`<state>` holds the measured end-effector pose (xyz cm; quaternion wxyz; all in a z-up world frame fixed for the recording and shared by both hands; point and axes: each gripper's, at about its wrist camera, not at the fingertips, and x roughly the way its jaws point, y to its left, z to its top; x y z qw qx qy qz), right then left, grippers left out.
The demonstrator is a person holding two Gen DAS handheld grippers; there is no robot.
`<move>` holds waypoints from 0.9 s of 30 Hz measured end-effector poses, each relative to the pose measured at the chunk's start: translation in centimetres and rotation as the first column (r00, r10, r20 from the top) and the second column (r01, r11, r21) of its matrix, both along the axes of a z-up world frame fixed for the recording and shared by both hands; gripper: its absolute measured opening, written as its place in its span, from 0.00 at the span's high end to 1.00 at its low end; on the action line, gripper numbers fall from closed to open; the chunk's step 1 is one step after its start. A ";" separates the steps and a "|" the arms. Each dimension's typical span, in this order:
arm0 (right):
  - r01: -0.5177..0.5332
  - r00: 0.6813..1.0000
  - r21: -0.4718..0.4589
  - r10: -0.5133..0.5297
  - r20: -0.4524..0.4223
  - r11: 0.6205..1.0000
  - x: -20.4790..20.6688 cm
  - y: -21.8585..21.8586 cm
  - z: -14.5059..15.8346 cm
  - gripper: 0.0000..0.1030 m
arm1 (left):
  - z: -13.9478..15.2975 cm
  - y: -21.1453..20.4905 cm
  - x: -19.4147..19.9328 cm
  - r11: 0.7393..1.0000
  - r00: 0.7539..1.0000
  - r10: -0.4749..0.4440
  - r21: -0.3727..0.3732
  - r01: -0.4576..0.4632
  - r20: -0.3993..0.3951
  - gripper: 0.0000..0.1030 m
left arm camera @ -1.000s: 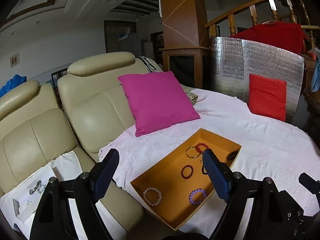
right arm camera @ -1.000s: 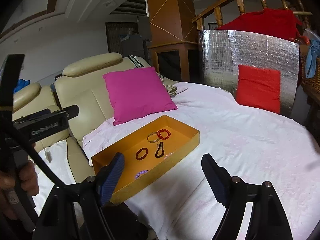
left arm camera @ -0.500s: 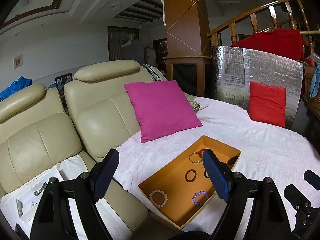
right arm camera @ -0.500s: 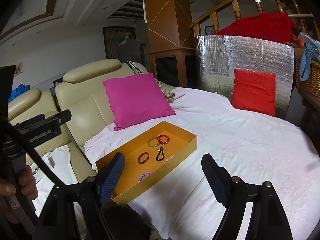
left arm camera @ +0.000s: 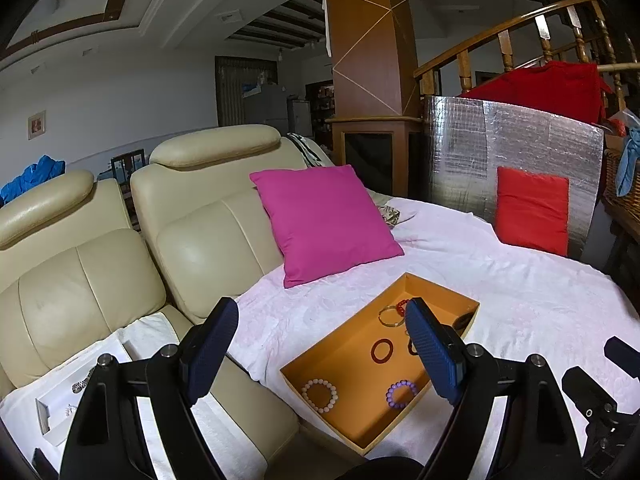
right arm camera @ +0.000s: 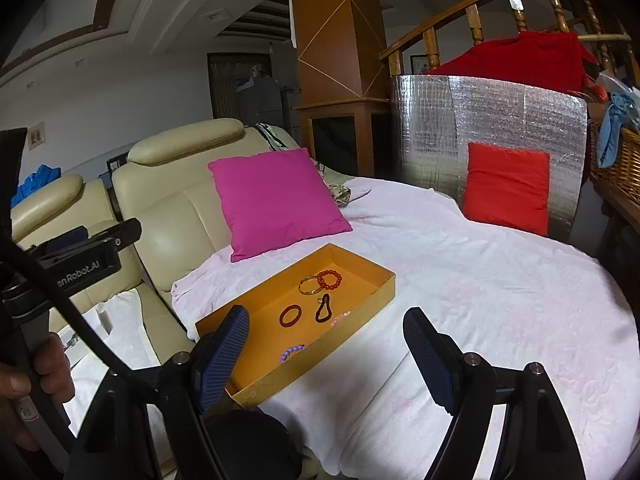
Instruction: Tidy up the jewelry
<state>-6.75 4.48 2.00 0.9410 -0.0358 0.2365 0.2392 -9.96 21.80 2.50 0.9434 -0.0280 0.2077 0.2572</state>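
An orange tray sits on a round surface covered with a pale pink cloth, in the lower middle of both views. Six or so pieces of jewelry lie loose on its floor, well apart from each other.

In the left view, a pale pink bead bracelet and a purple bead bracelet lie at the near end. A dark red ring bracelet lies in the middle. At the far end, a gold bangle touches a red bead bracelet. A black loop lies just beside the dark red one, with something small and shiny near it that I cannot make out.

At the lower left of the left view, a white box rests on a white towel on the cream sofa. It holds a silver watch.

Is the job nearly done or just getting going? The pieces may be gathered in the tray already, or they may be waiting to go into the white box. The pictures fit both.

The left gripper hangs above the sofa edge and the tray, its fingers wide apart with nothing between them. The right gripper hangs over the near end of the tray and the cloth, fingers wide apart and holding nothing too. A hand grips the left tool's handle at the lower left of the right view.
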 end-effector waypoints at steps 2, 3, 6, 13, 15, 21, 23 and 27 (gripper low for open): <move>-0.004 1.000 -0.001 0.004 0.003 1.000 -0.1 0.1 0.1 0.20 | 0.1 -0.2 -0.2 1.000 1.000 -0.003 0.003 0.003 0.001 0.17; -0.005 1.000 -0.004 0.005 0.004 1.000 -0.2 0.2 0.1 0.20 | 0.1 -0.2 -0.3 1.000 1.000 -0.005 0.004 0.005 0.003 0.17; -0.010 1.000 -0.016 0.010 0.007 1.000 -0.4 0.6 0.0 0.20 | 0.2 -0.4 -0.6 1.000 1.000 -0.011 0.006 0.011 0.004 0.17; -0.023 1.000 -0.037 0.023 0.008 0.999 -1.0 1.5 -0.4 0.20 | 0.1 -0.3 -0.7 1.000 1.000 -0.013 0.004 0.013 -0.002 0.17; -0.025 1.000 -0.041 0.025 0.009 0.999 -1.0 1.6 -0.5 0.20 | 0.0 0.0 -0.6 1.000 1.000 -0.011 0.001 0.011 -0.003 0.17; -0.025 1.000 -0.039 0.025 0.005 0.999 -0.9 1.6 -0.5 0.20 | 0.0 0.1 -0.6 1.000 1.000 -0.005 -0.002 0.005 -0.002 0.17; -0.023 1.000 -0.041 0.023 0.004 0.999 -0.8 1.6 -0.5 0.20 | -0.1 0.2 -0.7 1.000 1.000 -0.002 -0.003 0.002 -0.002 0.17; -0.022 1.000 -0.038 0.022 0.002 0.999 -0.8 1.6 -0.5 0.20 | -0.1 0.2 -0.6 1.000 1.000 0.000 -0.005 0.000 -0.007 0.17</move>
